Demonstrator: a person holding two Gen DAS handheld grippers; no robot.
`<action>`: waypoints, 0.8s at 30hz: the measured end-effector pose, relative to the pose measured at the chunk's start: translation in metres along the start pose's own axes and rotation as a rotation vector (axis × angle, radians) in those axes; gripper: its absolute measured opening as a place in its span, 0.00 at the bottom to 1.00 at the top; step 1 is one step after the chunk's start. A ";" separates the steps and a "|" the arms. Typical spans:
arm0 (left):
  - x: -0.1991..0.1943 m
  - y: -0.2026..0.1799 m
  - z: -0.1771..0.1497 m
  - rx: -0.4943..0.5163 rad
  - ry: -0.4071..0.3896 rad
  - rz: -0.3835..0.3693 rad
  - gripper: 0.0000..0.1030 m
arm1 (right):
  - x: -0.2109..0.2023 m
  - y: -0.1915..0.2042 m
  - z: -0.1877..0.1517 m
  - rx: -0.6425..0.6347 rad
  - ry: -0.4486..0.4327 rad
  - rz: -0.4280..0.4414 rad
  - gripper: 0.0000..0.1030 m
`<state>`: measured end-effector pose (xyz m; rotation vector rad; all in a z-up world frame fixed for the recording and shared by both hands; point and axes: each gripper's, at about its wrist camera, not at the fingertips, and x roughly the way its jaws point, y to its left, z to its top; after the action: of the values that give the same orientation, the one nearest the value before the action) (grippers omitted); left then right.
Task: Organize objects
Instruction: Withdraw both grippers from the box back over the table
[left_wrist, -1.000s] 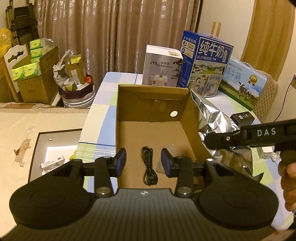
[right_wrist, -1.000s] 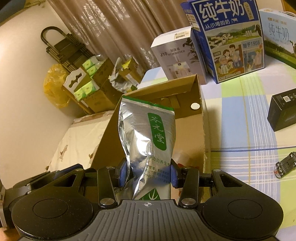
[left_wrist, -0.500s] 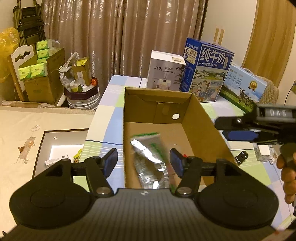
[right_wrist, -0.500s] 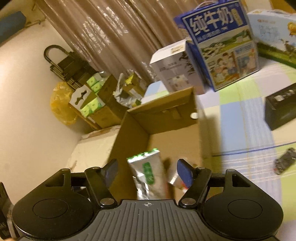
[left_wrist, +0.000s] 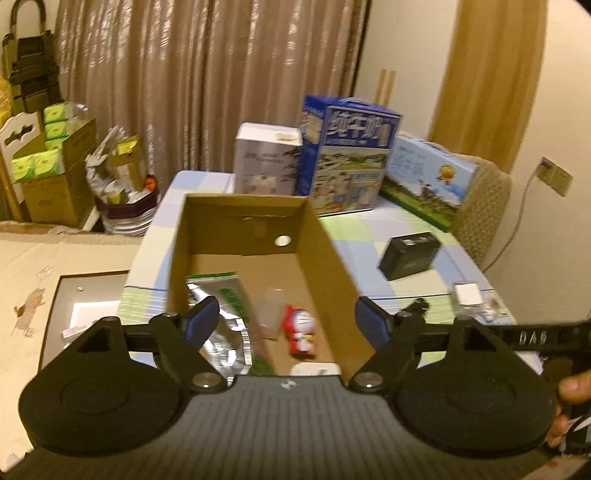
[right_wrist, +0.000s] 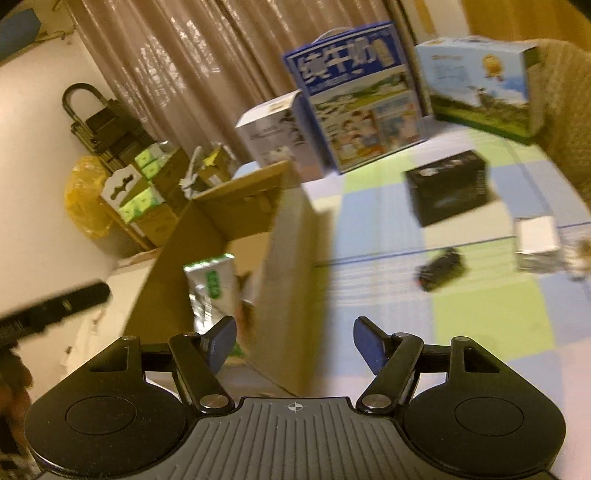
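The left hand-held gripper hovers over the near end of an open cardboard box, its blue-padded fingers spread wide with nothing between them. The right hand-held gripper is likewise spread and empty, held above the box's right wall and the checked cloth of the bench; in the left wrist view its black body crosses the right edge, gripped by a hand. Inside the box a silver pouch with a green label lies along the left side of the floor, and a small red and white toy figure lies just right of it, with a pale blurred item between them that cannot be made out. On the bench right of the box sit a black box, a small dark object and a white packet. Behind the cardboard box stand a white carton and a blue milk carton, with a second milk carton lying farther right.
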<state>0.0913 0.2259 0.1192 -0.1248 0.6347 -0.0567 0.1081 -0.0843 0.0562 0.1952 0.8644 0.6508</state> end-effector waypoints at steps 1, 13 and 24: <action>-0.001 -0.008 0.000 0.006 -0.005 -0.007 0.84 | -0.008 -0.006 -0.005 -0.005 -0.009 -0.015 0.66; -0.005 -0.109 -0.011 0.096 -0.039 -0.125 0.99 | -0.104 -0.102 -0.042 0.072 -0.099 -0.199 0.66; 0.056 -0.180 -0.038 0.157 0.048 -0.159 0.99 | -0.117 -0.179 -0.039 0.160 -0.143 -0.278 0.66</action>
<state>0.1109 0.0385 0.0796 -0.0224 0.6651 -0.2628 0.1040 -0.3003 0.0327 0.2565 0.7875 0.3041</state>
